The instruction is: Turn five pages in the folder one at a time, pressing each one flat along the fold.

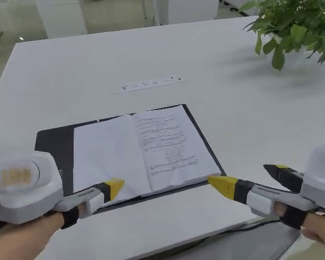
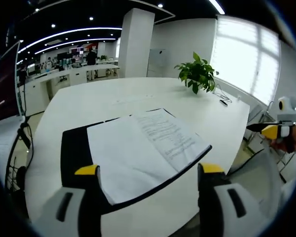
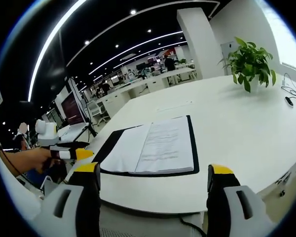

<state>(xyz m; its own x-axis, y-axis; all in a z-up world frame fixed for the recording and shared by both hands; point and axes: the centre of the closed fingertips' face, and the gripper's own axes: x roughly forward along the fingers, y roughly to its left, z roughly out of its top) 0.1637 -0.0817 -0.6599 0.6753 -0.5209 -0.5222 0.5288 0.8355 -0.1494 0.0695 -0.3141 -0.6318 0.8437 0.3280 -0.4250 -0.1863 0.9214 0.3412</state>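
Observation:
A black folder (image 1: pixel 54 142) lies open on the white table, a blank page (image 1: pixel 108 154) on its left and a printed page (image 1: pixel 170 143) on its right. In the left gripper view the folder (image 2: pixel 74 148) sits just ahead of the jaws. The right gripper view shows the folder (image 3: pixel 153 145) farther off, on the table. My left gripper (image 2: pixel 149 170) is open at the folder's near left corner, holding nothing. My right gripper (image 3: pixel 154 169) is open too, off the folder's near right corner (image 1: pixel 214 176), and empty. In the head view the left gripper (image 1: pixel 115 187) has one yellow tip over the blank page's near edge.
A potted green plant (image 1: pixel 292 27) stands at the table's far right. A power socket strip (image 1: pixel 149 84) is set into the table behind the folder. The table's near edge (image 1: pixel 206 230) runs just under both grippers. Cables and a small dark object (image 3: pixel 288 101) lie at the right.

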